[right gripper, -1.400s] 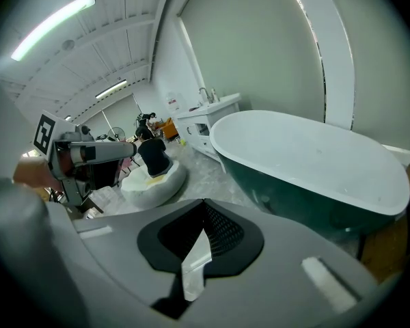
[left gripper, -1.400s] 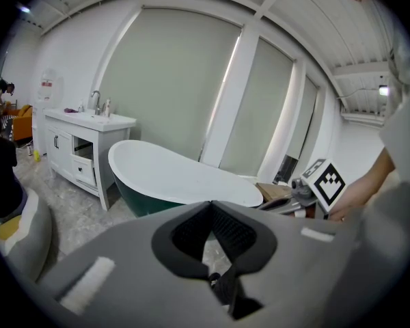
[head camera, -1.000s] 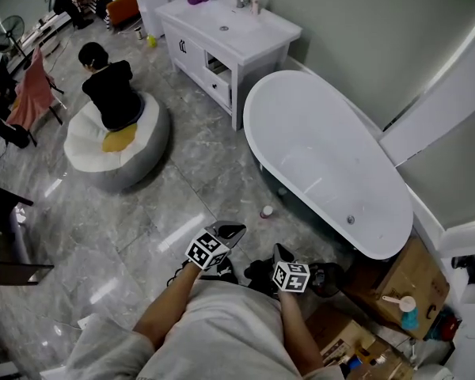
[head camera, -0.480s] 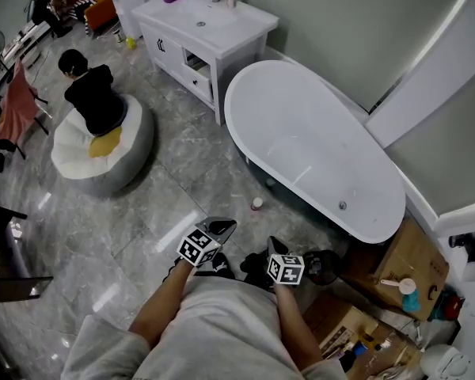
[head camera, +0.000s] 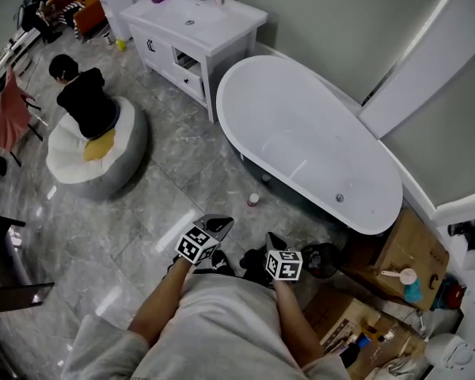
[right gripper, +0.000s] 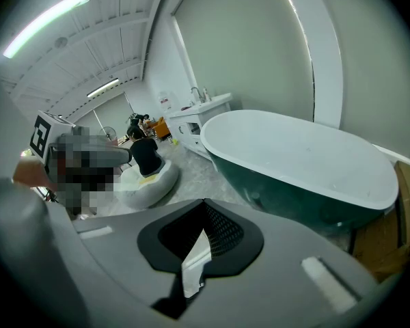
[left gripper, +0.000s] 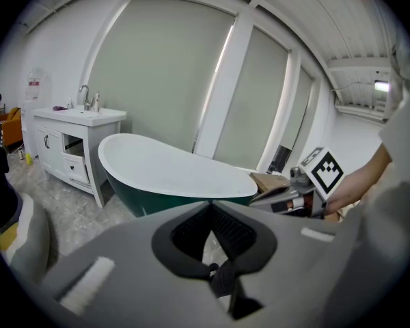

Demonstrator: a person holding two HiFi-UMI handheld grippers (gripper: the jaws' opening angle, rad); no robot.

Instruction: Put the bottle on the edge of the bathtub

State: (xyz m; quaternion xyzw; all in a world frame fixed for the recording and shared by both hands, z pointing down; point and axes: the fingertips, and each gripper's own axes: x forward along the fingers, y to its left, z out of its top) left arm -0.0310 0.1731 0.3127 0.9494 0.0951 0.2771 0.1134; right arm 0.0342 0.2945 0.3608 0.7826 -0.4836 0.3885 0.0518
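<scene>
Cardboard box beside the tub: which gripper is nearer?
Right. The right gripper is left of the cardboard box; the left gripper is farther left still, beyond the right one.

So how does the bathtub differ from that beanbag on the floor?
The bathtub is a long oval, the beanbag round. The bathtub is white inside and dark green outside; the beanbag is white on top, grey below. The bathtub is empty, while a person sits on the beanbag. Both stand on the grey marble floor.
</scene>
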